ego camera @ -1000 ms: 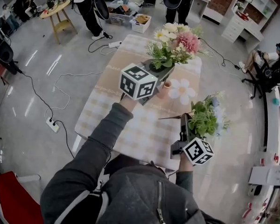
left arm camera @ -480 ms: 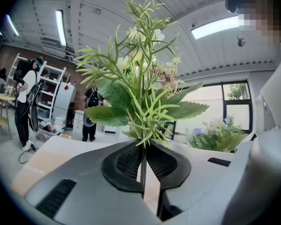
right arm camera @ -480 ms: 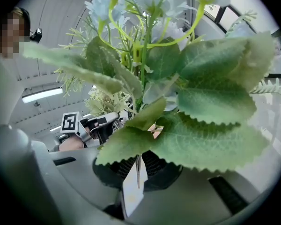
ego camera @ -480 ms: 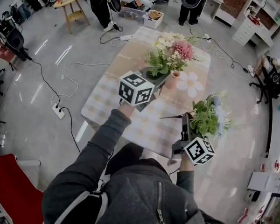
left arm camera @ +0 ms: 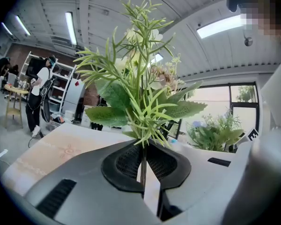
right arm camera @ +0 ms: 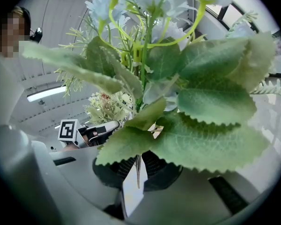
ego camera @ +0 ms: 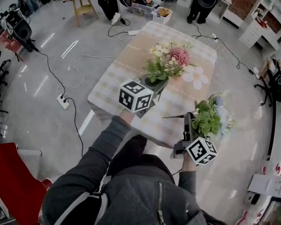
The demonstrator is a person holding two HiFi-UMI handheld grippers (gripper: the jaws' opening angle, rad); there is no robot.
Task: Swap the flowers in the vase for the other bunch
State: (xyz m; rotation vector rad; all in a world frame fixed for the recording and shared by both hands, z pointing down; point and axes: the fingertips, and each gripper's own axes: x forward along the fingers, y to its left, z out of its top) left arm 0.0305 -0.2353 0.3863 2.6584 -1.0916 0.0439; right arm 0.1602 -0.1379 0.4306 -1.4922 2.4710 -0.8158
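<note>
The counter [ego camera: 131, 60] filled the upper centre of the head view. Above its near half, the pink-and-white bunch [ego camera: 168, 62] stood in the left gripper [ego camera: 155, 86], whose fingers [left arm camera: 126, 161] were all but closed on the thin stems. At right centre, off the counter's edge, the right gripper [ego camera: 187, 123] pinched the blue bunch [ego camera: 210, 116] the same way. The vase could not be made out behind the foliage. Top-heavy bunches on such slim stems might swivel or slip, and passing them close could tangle their leaves.
</note>
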